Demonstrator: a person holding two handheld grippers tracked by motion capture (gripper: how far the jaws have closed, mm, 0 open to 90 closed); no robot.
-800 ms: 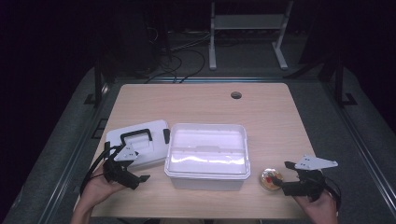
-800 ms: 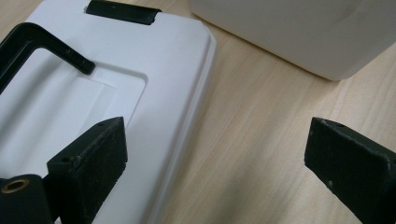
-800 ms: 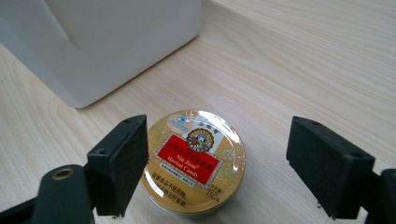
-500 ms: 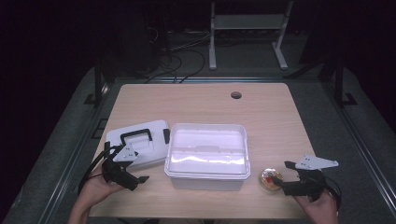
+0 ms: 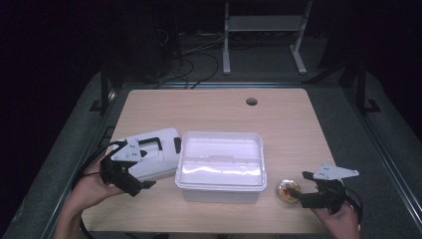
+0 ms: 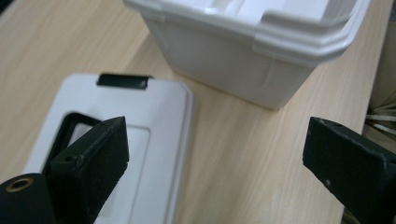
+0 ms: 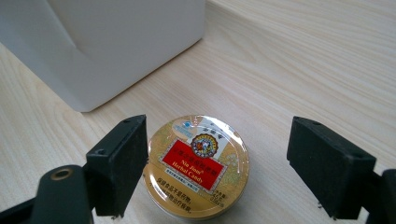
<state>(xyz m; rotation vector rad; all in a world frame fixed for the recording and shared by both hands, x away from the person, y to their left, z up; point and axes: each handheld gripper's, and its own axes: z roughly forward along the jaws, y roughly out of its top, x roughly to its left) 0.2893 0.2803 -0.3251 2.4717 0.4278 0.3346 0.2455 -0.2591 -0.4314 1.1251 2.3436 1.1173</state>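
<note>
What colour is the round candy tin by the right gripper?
Gold, with a red label panel across the lid of the candy tin; the right gripper view shows it best.

I take this for a lab or test room: my wooden table (image 5: 214,112) with a cable hole (image 5: 252,101) stands on dark mats, loose cables (image 5: 191,55) trail across the floor, and a metal stand (image 5: 261,35) sits behind, all in darkness.

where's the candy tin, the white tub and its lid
candy tin (image 7: 198,165), right gripper view, red label on its top
white tub (image 5: 220,167), high view, its inside floor
lid (image 6: 159,140), left gripper view, its flat top
</note>
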